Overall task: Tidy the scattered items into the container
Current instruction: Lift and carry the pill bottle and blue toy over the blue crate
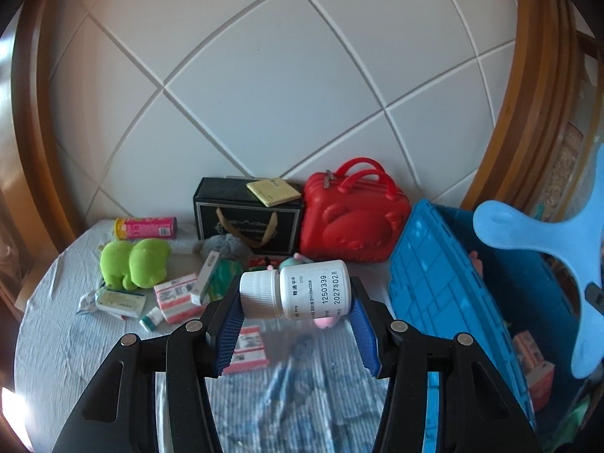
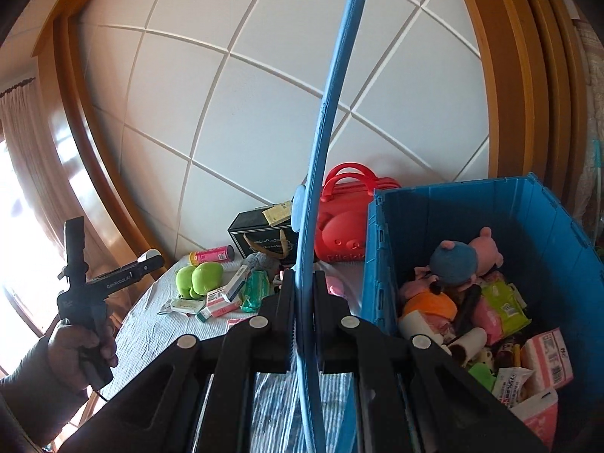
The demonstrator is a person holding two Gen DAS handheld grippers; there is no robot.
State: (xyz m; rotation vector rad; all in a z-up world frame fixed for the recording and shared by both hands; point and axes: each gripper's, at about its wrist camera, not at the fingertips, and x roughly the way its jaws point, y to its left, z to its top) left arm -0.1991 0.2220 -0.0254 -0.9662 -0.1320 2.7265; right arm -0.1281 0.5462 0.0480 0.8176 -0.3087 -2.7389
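Left tongs [image 1: 298,313] raised, clamped on white bottle [image 1: 298,292], right tongs [image 2: 304,302] clamped on blue foam shape [image 2: 321,151]

Black two-finger left gripper [image 1: 298,324] with ribbed blue pads [image 1: 230,334] and silver pivot screws; matching black right gripper [image 2: 304,324]; dark sleeve [image 2: 34,389] at the wrist.

- Left wrist view: looks forward and downward along the left gripper [image 1: 296,315] across the bed toward the white panelled wall [image 1: 264,75], close above the bedding.
- Right wrist view: from the right gripper [image 2: 303,302], facing the same wall, angled down.
- Shared: blue crate [image 1: 434,264] [image 2: 453,219], red case [image 1: 351,226] [image 2: 339,234], green plush [image 1: 132,262] [image 2: 198,277].
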